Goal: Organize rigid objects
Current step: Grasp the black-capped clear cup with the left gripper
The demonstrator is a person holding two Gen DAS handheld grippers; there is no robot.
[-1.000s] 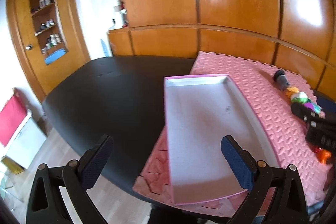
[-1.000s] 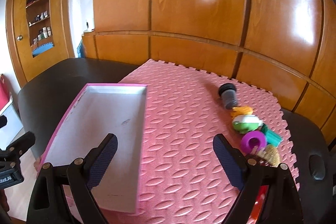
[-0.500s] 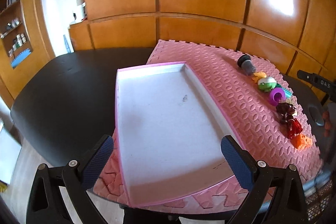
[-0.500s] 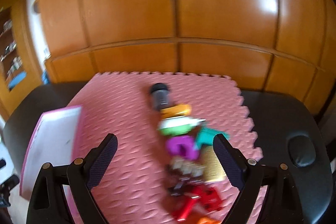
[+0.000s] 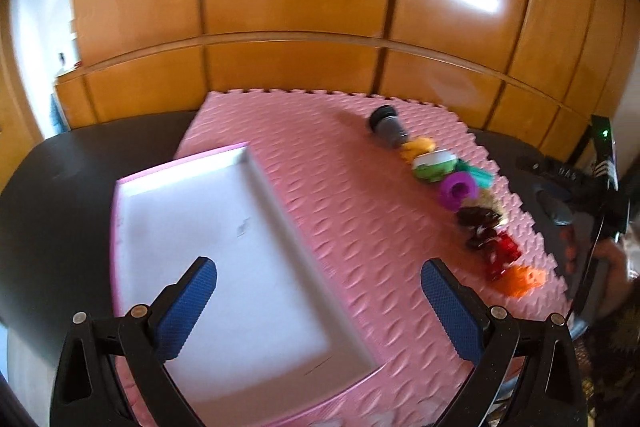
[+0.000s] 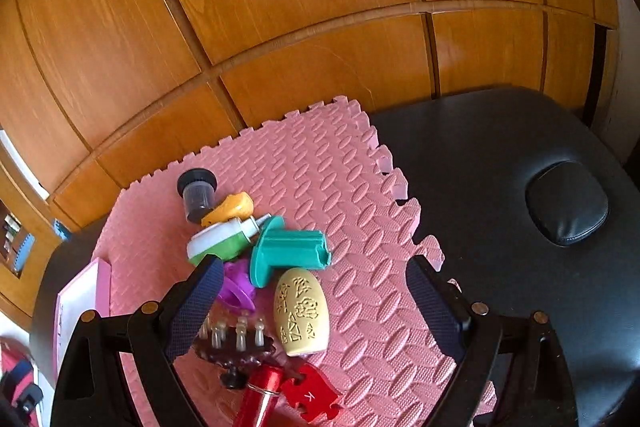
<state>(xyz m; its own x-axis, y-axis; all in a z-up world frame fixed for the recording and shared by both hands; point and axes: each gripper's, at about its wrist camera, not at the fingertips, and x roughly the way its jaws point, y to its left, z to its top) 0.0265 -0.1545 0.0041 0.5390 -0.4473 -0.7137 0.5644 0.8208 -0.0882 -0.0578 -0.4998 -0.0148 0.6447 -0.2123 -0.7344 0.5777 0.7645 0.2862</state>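
Observation:
A row of small rigid objects lies on the pink foam mat (image 6: 340, 187): a dark grey capped vial (image 6: 196, 193), an orange piece (image 6: 230, 207), a green-and-white container (image 6: 218, 241), a teal flanged part (image 6: 288, 251), a purple ring (image 6: 236, 289), a tan carved oval (image 6: 302, 311), a brown pegged disc (image 6: 236, 347) and red pieces (image 6: 308, 395). My right gripper (image 6: 314, 303) is open just above the oval. My left gripper (image 5: 318, 311) is open and empty over the pink-rimmed white tray (image 5: 224, 267). The row also shows in the left wrist view (image 5: 458, 189).
The mat lies on a black padded table (image 6: 500, 167) with an oval cushion (image 6: 566, 203) at the right. Wooden panelled cabinets (image 6: 280, 7) stand behind. The tray's corner (image 6: 80, 295) shows at left in the right wrist view. The right gripper's body (image 5: 592, 187) shows at the mat's right edge.
My right gripper has swung right and come down close over the row of objects. My left gripper's view has turned right, from the table's left side toward the tray and mat.

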